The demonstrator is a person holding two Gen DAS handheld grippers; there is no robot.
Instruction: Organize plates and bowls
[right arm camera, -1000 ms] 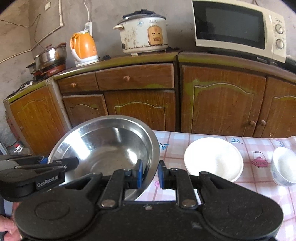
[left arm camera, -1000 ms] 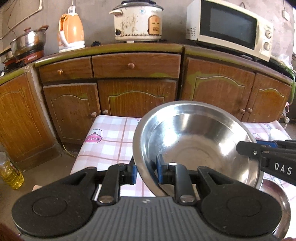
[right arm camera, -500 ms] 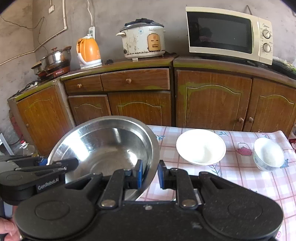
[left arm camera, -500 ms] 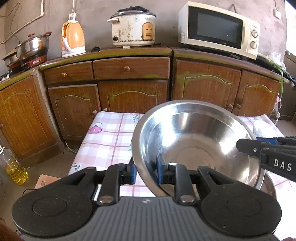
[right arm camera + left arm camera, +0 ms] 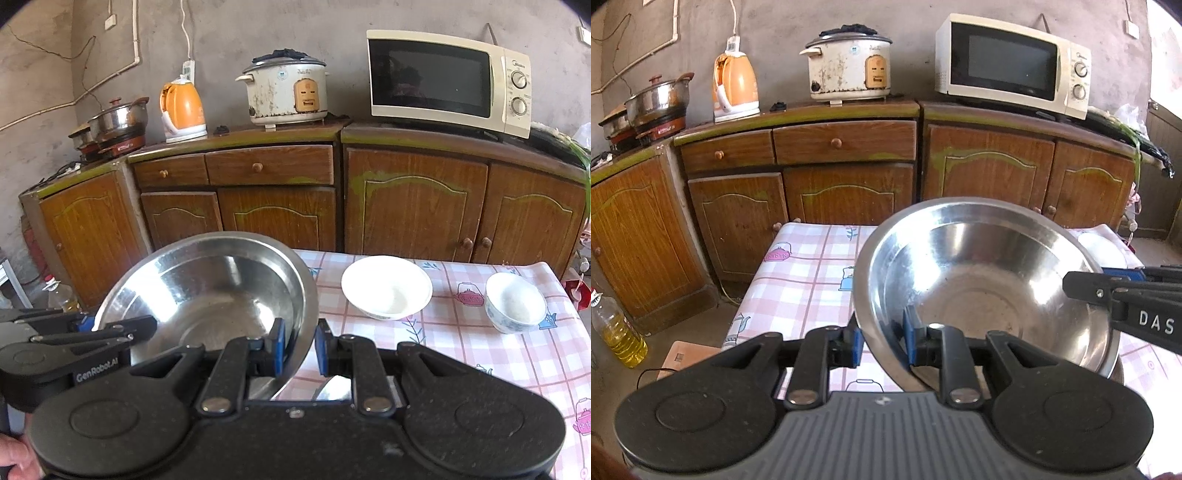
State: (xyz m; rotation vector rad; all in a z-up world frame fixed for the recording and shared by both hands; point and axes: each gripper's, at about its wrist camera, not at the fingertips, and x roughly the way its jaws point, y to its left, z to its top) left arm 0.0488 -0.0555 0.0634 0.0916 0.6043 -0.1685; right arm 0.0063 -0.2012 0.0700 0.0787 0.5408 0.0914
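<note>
A wide steel bowl (image 5: 979, 280) (image 5: 214, 291) hangs tilted above the pink checked table (image 5: 805, 273) (image 5: 480, 350), held by both grippers. My left gripper (image 5: 882, 343) is shut on the bowl's near left rim, one blue pad inside and one outside. My right gripper (image 5: 300, 345) is shut on the opposite rim; its tips (image 5: 1075, 284) show in the left wrist view. The left gripper (image 5: 140, 326) reaches in from the left in the right wrist view. A white bowl (image 5: 386, 291) and a small blue-patterned bowl (image 5: 515, 302) stand on the table to the right.
Brown cupboards (image 5: 849, 192) run behind the table, carrying a microwave (image 5: 1012, 66), a rice cooker (image 5: 849, 66), an orange kettle (image 5: 735, 88) and pots (image 5: 657, 99). An oil bottle (image 5: 617, 332) stands on the floor at the left. A person's hand (image 5: 14, 458) grips the left tool.
Both grippers, still shut on the steel bowl, have drawn back from the cupboards together. More of the table and the two bowls on it has come into view.
</note>
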